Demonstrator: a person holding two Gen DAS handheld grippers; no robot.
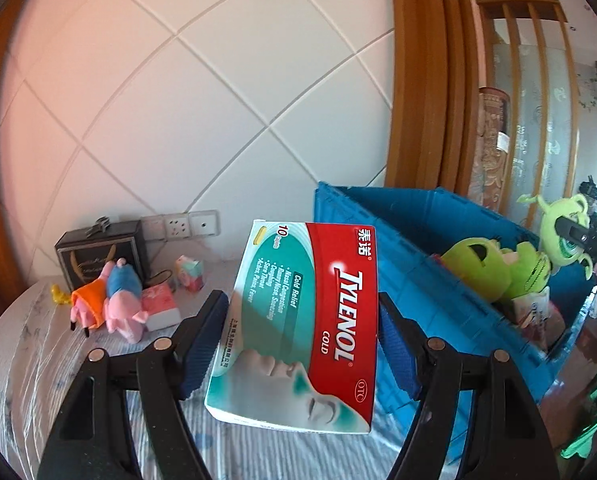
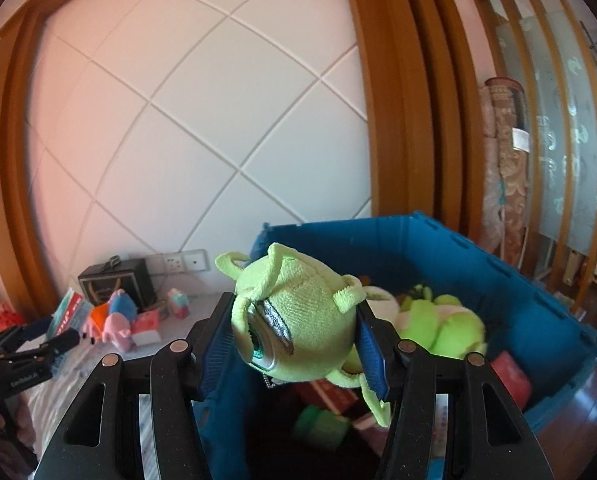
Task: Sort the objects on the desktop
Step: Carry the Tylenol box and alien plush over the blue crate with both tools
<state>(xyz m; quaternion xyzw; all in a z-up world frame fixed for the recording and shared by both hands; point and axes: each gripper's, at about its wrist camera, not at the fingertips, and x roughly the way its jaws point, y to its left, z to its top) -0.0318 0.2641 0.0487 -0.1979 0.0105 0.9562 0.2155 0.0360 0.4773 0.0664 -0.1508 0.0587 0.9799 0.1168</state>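
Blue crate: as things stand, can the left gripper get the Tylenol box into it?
Probably yes: the blue crate is open-topped, right beside the Tylenol box in the left gripper; green plush toys leave room.

Both wrist cams look fwd, slightly down, close over bed; both share blue bin, tiled wall.

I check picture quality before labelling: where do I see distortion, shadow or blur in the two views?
Left wrist view: fisheye bends the wall lines; a shadow band crosses the sharp Tylenol box; dark vignette in the corners. Right wrist view: same bending; green plush toy sharp, blue crate interior dim, right edge soft.
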